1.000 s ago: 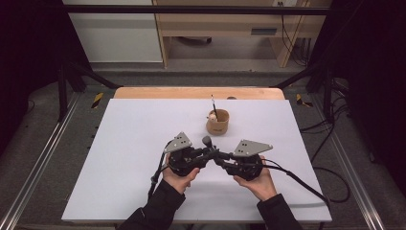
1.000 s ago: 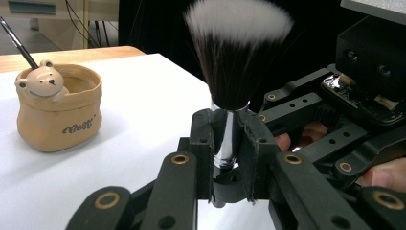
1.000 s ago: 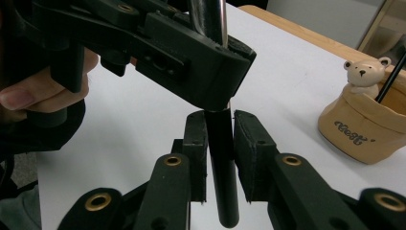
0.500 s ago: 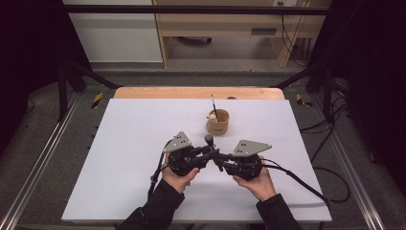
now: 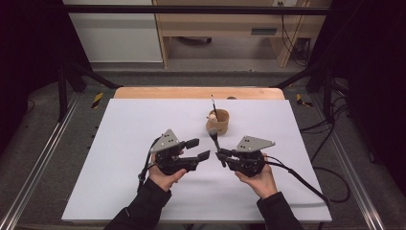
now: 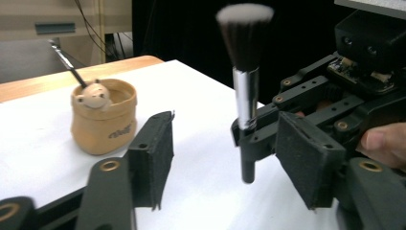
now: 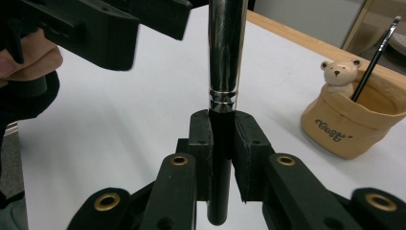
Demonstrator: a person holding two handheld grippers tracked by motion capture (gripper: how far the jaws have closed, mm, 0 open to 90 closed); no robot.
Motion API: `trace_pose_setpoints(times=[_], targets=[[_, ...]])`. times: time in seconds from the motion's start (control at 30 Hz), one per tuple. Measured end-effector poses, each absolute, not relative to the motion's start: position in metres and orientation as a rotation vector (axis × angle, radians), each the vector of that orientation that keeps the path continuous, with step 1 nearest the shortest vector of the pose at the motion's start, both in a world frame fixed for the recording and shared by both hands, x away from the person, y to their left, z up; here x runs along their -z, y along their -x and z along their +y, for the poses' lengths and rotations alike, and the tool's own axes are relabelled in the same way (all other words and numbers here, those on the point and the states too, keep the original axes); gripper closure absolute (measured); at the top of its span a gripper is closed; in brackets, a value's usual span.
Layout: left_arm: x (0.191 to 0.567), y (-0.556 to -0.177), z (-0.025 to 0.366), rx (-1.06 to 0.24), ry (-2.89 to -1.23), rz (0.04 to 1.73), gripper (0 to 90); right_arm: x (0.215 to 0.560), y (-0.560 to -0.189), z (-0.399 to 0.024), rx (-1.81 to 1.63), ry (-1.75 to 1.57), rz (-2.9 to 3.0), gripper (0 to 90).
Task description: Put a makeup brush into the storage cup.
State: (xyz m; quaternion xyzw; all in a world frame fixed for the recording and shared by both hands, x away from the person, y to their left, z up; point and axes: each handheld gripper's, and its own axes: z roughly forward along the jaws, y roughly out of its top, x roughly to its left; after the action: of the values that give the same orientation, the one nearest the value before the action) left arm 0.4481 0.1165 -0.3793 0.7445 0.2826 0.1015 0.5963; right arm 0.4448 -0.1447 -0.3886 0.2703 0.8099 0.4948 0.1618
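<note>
A make-up brush (image 5: 213, 136) with a black handle, silver ferrule and dark bristles stands upright in my right gripper (image 5: 221, 156), whose pads are shut on its handle (image 7: 221, 158). My left gripper (image 5: 198, 149) stands open a little to the left of the brush, nothing between its pads. Its jaws have just been opening. From the left gripper view, the brush (image 6: 246, 96) rises beyond the two spread pads (image 6: 153, 153). A tan pot (image 5: 218, 121) with a small bear figure and a thin brush (image 5: 213, 105) in it sits behind the grippers.
Everything is on a white board (image 5: 119, 143) over a wooden table. Metal rails run along both sides, and a black cable (image 5: 297, 177) trails from the right gripper toward the right edge. Shelving stands behind the table.
The left gripper's jaws have opened and come off the brush, and that hand has drawn back to the left. The right gripper has kept still with the brush upright in it.
</note>
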Motion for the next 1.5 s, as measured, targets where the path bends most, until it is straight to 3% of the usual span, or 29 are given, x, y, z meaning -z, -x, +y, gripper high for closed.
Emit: trace_pose_setpoints(times=[0.67, 1.5], targets=[[0.39, -0.445, 0.162, -0.343, -1.808, 0.691, 14.2, 0.379, -0.447, -0.164, -1.421, -0.831, 2.231, 79.4], [0.399, -0.433, 0.237, -0.557, -1.803, 0.834, 6.8, 0.373, -0.446, -0.189, -1.421, -0.909, 2.145, 79.4]])
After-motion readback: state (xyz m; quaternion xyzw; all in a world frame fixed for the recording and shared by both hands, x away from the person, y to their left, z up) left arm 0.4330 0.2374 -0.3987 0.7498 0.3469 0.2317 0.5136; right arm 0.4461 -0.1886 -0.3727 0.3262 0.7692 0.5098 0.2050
